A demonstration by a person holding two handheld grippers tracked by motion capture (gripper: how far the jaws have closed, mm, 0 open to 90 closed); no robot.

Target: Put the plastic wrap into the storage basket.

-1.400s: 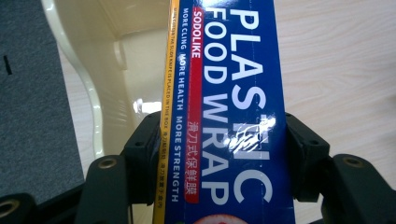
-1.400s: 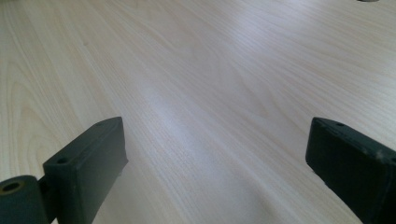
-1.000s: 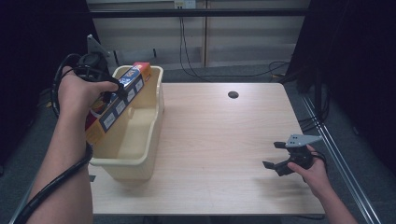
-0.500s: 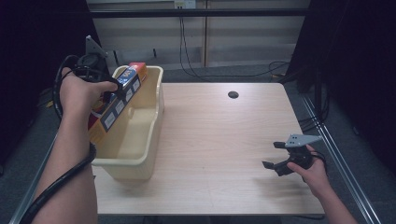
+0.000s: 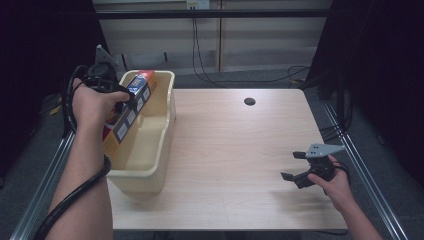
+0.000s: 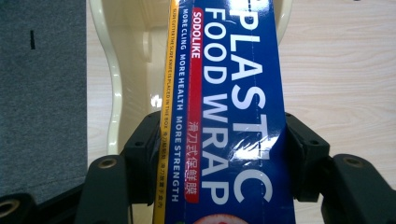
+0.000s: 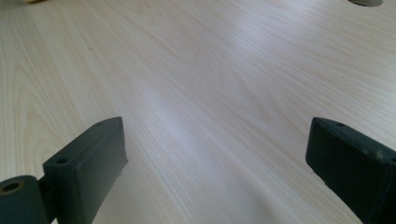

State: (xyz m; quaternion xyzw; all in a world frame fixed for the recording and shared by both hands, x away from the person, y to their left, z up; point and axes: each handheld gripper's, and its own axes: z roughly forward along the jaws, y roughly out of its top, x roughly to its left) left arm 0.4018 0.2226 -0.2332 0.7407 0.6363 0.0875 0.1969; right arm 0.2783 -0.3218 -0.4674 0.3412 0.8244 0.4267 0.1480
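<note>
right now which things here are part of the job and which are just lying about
In the job:
- plastic wrap box, clamped in the left gripper
- yellow tub, which the box is tilted over

Lying about:
- right gripper, open and idle above the table
- cables on the floor

High view: fixed overhead, looking forward and down across the whole tabletop [image 5: 235, 150]. Left gripper view: rides its tool, close, looking down along a plastic wrap box [image 6: 229, 116] over the tub [image 6: 114, 93]. Right gripper view: low, skimming bare tabletop. All share the tabletop.
</note>
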